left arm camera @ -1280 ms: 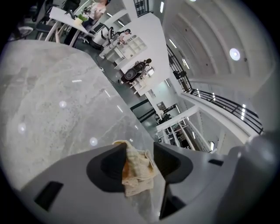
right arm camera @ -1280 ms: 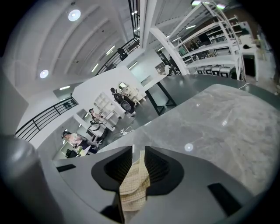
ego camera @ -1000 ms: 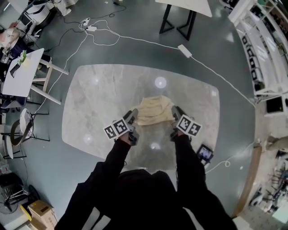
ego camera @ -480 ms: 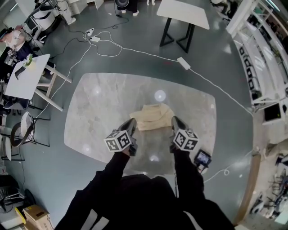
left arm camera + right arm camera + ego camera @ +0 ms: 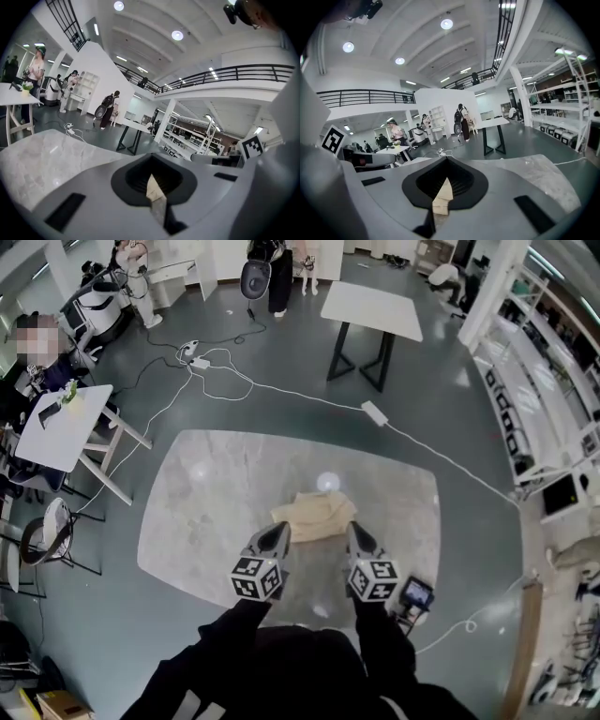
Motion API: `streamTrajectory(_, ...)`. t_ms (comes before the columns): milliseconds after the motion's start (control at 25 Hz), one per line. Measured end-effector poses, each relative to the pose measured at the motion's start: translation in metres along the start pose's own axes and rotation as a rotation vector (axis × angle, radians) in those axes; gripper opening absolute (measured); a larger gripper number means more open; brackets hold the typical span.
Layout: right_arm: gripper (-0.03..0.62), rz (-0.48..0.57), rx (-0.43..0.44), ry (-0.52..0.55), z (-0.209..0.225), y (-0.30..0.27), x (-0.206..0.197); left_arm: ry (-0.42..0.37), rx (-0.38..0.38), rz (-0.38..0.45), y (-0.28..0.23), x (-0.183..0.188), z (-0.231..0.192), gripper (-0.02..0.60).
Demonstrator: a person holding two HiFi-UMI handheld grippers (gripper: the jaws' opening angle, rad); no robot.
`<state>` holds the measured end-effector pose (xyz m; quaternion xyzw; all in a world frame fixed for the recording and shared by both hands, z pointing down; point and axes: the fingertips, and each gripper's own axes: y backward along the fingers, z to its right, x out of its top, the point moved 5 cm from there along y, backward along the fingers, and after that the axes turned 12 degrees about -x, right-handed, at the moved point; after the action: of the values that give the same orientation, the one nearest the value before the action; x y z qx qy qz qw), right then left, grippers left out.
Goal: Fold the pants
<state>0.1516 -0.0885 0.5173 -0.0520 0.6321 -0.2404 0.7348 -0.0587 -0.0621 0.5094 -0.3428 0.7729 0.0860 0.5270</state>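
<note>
The beige pants (image 5: 314, 517) lie bunched on the pale marble table (image 5: 206, 493), just beyond both grippers. In the head view my left gripper (image 5: 275, 538) holds their near left edge and my right gripper (image 5: 357, 536) their near right edge, both raised off the table. The left gripper view shows the left gripper (image 5: 152, 182) shut, with a sliver of beige cloth (image 5: 155, 191) pinched in its jaws. The right gripper (image 5: 445, 182) is likewise shut on a strip of the cloth (image 5: 441, 200). Most of the pants is hidden in both gripper views.
A small dark device with a screen (image 5: 416, 594) sits at the table's near right edge. A white cable (image 5: 281, 390) runs over the floor beyond the table. A white side table (image 5: 56, 423) stands left, a black-legged table (image 5: 370, 310) behind, shelving (image 5: 553, 418) right.
Both grippers closed on the near edge of the pants and rose off the table with it, rolling as they went. The pants now look more bunched and narrower.
</note>
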Motion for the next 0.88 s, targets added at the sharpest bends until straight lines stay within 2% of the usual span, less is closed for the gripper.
streamTrajectory(120, 0.003, 0.041, -0.005, 0.039, -0.011, 0.016, 0.007, -0.056, -0.007, 0.011, 0.009, 0.006, 0.013, 0.002)
streamTrajectory(360, 0.003, 0.087, 0.002, 0.044, -0.021, 0.037, 0.012, -0.142, -0.016, 0.024, 0.021, 0.012, 0.032, 0.002)
streamTrajectory(880, 0.003, 0.155, 0.005, 0.038, -0.033, 0.056, 0.028, -0.219, -0.014, 0.059, 0.035, 0.020, 0.049, 0.002)
